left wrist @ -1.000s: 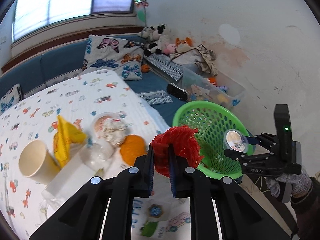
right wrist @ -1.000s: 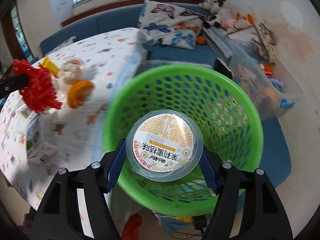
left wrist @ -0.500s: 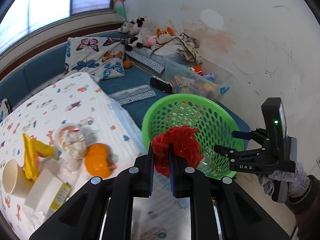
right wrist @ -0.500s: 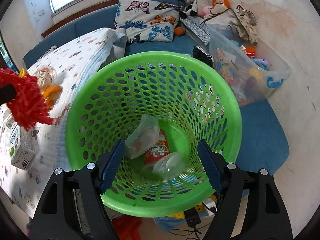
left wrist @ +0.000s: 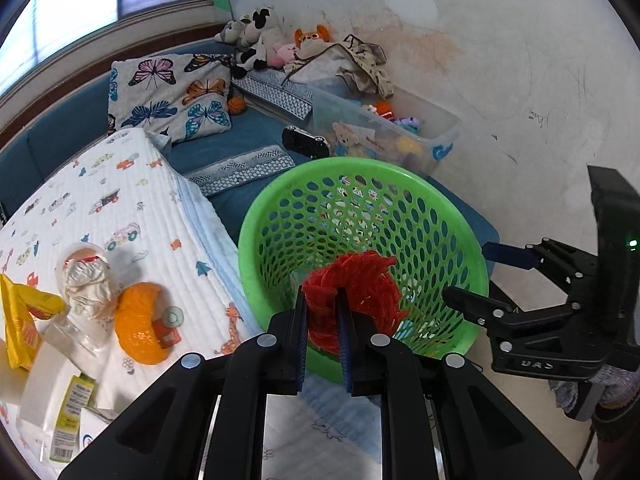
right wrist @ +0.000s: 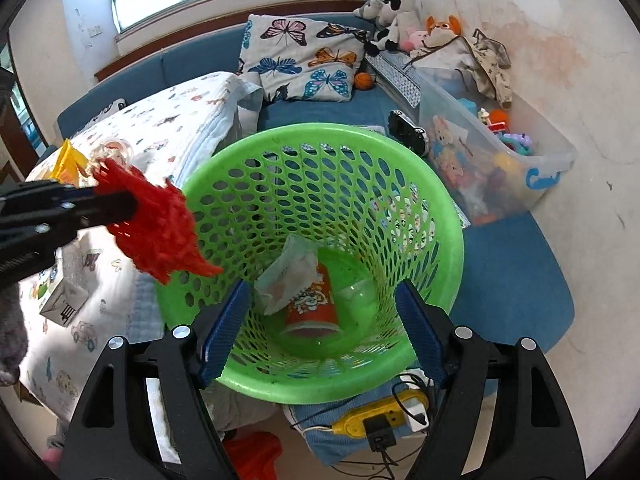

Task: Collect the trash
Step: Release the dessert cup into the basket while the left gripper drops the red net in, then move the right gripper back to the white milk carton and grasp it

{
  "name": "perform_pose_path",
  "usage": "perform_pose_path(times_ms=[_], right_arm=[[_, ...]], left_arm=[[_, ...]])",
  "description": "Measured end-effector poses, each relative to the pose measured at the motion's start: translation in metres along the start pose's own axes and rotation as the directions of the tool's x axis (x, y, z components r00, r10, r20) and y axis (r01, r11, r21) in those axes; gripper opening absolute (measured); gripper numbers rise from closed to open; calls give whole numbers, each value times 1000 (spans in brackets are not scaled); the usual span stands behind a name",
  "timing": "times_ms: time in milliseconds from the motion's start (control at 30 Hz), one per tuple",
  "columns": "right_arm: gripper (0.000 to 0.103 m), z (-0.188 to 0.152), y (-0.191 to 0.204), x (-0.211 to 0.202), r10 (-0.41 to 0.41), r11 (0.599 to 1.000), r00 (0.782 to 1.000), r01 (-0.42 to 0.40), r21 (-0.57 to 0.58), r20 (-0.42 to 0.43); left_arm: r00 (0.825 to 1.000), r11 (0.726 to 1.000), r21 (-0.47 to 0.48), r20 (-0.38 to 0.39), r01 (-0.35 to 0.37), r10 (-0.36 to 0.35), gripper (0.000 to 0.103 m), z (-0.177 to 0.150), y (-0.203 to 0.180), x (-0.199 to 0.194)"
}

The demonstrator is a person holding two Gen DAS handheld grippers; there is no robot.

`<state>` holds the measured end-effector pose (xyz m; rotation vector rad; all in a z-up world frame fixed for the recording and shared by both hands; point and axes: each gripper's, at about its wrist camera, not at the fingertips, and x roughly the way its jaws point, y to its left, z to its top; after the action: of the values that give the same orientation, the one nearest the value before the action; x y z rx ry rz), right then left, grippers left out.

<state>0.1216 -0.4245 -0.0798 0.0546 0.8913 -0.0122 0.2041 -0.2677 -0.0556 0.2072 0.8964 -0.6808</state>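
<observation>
Left gripper (left wrist: 322, 314) clamps a red mesh net (left wrist: 354, 296), jaws pinched tight on one bunched fold; most of the net hangs loose past the tips. Right gripper (right wrist: 324, 328) gapes wide, nothing between its jaws, poised above the near rim of the green basket (right wrist: 448, 216).

Net sits at the basket's table-side rim, partly over the opening, partly outside it.

Inside the basket, at the bottom: red printed cup (right wrist: 314, 304), crumpled wrapper (right wrist: 288, 276), clear plastic lid (right wrist: 356, 296).

Beside the basket, on the quilted table cover (left wrist: 132, 200): orange peel (left wrist: 138, 322), wadded tissue in a clear cup (left wrist: 86, 280), yellow packet (left wrist: 22, 320), white carton (left wrist: 52, 400). All uncollected.

Beyond the basket: clear toy bin (right wrist: 496, 152), butterfly pillow (right wrist: 296, 60).

Risk, as judged: released at this spot, the net may drape on the rim or slide down outside. Its loose strands may also catch on the jaw pads or the basket holes.
</observation>
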Motion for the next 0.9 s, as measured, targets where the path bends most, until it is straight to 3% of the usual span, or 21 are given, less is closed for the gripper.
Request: perform_pose_path(times_ms=[300,467,900], right_arm=[[77,-1,8,-8,12,1000,1000,-12,-9,16],[77,-2,11,-12,10,1000,1000,-10,-17,22],[77,0,34,-29,41,998,998,-39,-52,50]], left_arm=[[1000,1000,-20,-8,15,-15,22,-6,1,-1],[1000,1000,-25,19,11,-10,44,-10,5,-12],[995,997,-74,91,-28,35,50,-31,34,-60]])
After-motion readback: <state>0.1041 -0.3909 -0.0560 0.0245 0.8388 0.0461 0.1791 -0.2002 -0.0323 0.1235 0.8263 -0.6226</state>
